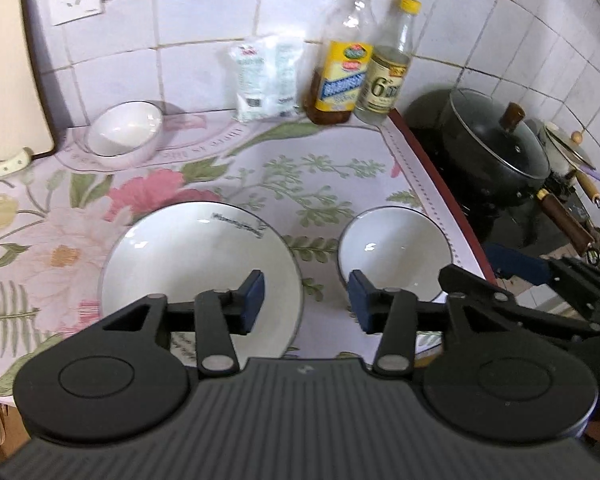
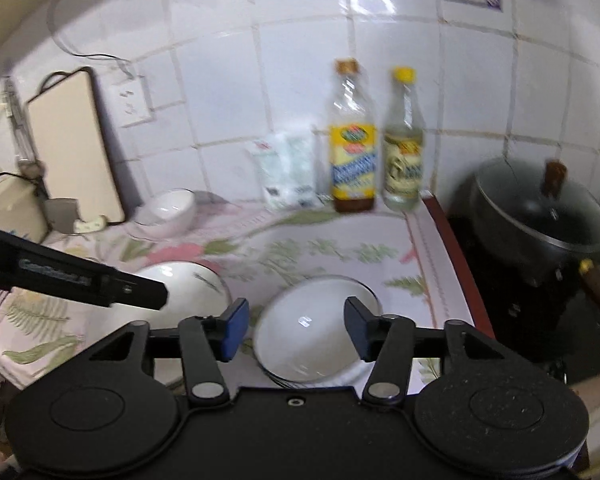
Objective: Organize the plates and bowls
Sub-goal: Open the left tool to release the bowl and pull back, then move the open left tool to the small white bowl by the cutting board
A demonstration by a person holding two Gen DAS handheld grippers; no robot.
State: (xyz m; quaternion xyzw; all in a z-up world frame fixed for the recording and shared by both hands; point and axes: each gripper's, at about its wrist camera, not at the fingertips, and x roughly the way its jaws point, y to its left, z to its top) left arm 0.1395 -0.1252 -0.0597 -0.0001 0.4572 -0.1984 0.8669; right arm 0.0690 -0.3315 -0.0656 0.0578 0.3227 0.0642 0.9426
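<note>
Landmark: the floral cloth [image 1: 228,184], a smooth printed sheet with pink flowers and green ferns, covering the counter.

- Plate [image 1: 188,256]: white, glossy, round and deep, dark rim line, faint grey script near its far rim, too small to read. Lies on the cloth's near part.
- Bowl [image 1: 396,248]: white, glazed, round, dark rim. Sits on the cloth just right of the plate, near the cloth's red edge.
- Second bowl [image 1: 124,128]: white, at the cloth's far left corner, on what appears to be a clear plate.
- Two bottles at the cloth's far edge, against the tiled wall: amber-filled bottle [image 1: 340,64] with yellow and blue label, and clear bottle [image 1: 392,68] with yellow cap, label showing a large "6".
- White packet [image 1: 266,80], crinkled plastic, beside the amber bottle.
- Black pot [image 1: 496,148], glass lid, brown knob, past the cloth's right edge.
- Left gripper [image 1: 306,300]: black, blue pads, jaws wide apart, empty, above the gap between plate and bowl.
- Right gripper [image 2: 296,328]: same build, jaws wide, empty, straddling the bowl from above; contact cannot be told.
</note>
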